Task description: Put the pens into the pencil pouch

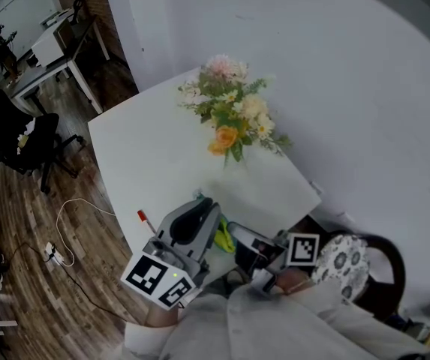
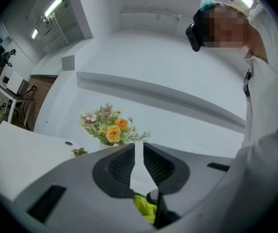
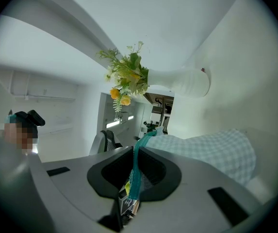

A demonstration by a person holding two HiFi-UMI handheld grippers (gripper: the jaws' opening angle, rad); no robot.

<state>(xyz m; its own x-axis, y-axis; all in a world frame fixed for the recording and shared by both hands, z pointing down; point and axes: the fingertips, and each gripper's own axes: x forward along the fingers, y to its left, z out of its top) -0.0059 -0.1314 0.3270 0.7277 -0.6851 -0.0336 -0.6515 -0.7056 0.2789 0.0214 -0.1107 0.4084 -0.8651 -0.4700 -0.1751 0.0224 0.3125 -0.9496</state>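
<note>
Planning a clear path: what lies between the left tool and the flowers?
Only bare white table, in the head view; the left tool and flowers stand apart.

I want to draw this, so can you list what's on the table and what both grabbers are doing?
table: white
flowers: bunch at the far side
right gripper: jaws shut on the teal edge of the checked pouch
left gripper: jaws slightly apart, nothing pinched; yellow-green thing below
pen: red-tipped, beside the left gripper
</note>
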